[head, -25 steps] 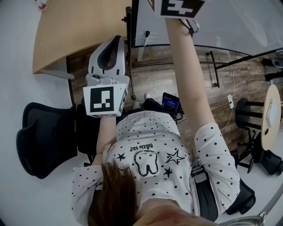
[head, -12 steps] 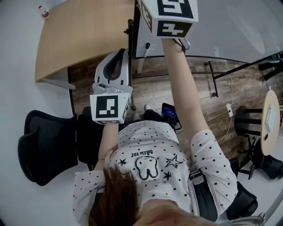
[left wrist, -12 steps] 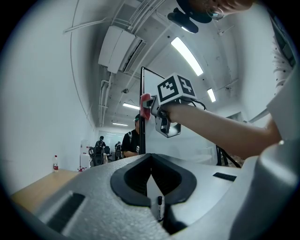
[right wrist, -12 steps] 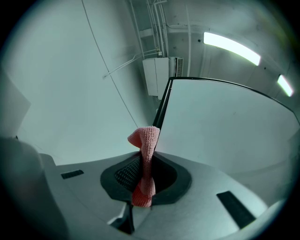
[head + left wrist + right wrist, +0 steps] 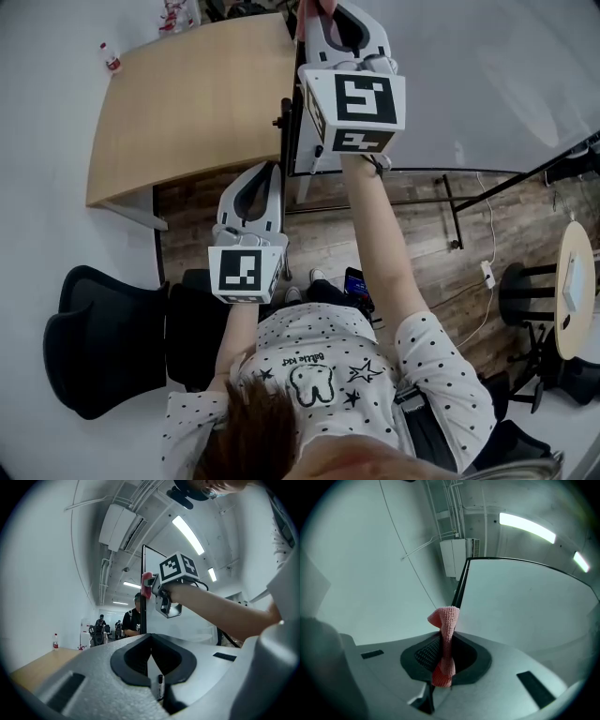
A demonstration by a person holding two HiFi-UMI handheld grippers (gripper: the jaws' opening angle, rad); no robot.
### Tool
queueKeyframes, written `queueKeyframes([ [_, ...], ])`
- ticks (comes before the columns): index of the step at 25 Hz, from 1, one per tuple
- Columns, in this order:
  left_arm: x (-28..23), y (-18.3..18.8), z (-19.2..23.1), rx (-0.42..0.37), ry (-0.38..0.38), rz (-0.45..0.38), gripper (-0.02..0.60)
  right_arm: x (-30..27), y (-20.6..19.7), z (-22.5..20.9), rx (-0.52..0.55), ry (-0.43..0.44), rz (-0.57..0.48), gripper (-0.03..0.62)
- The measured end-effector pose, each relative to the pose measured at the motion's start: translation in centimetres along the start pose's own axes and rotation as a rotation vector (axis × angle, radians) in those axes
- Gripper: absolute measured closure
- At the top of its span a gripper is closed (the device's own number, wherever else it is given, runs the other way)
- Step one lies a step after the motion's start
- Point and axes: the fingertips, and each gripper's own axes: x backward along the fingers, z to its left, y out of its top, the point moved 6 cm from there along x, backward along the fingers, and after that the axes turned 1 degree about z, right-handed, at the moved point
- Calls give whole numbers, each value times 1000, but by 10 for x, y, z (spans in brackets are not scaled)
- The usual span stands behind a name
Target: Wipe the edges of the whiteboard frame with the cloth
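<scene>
The whiteboard's black frame (image 5: 290, 141) runs up its left side, seen from above in the head view. My right gripper (image 5: 330, 11) is raised high against that edge and is shut on a pink cloth (image 5: 446, 632). The cloth's top touches the frame (image 5: 462, 584) a little below the upper left corner. In the left gripper view the cloth (image 5: 146, 584) sits pressed on the frame (image 5: 142, 602). My left gripper (image 5: 262, 178) hangs lower, beside the board's bottom corner, its jaws together with nothing between them.
A wooden table (image 5: 187, 103) with a small bottle (image 5: 112, 58) stands left of the board. A black chair (image 5: 94, 347) is at the lower left, a round table (image 5: 574, 281) at the right. A marker (image 5: 160, 686) lies on the board's tray. People (image 5: 136, 618) stand behind.
The head view has tilted up, so the right gripper and more of the table now show. The right gripper still holds the cloth at the frame's left edge; the left gripper stays shut.
</scene>
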Motion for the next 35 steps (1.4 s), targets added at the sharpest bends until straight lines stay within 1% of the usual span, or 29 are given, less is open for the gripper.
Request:
queueKeyframes([
  [9,-7,1,-4,-1,-15,-15,566,2,-3,1,-2,-6,-9,562],
  [19,-6,1,-8,-3,-23,-12,566,4,-8,2,-10,-1,-5,562],
  [35,-3,2,-7,-5,-18,-17,566,8,-18,6,-5,-3,13,562],
])
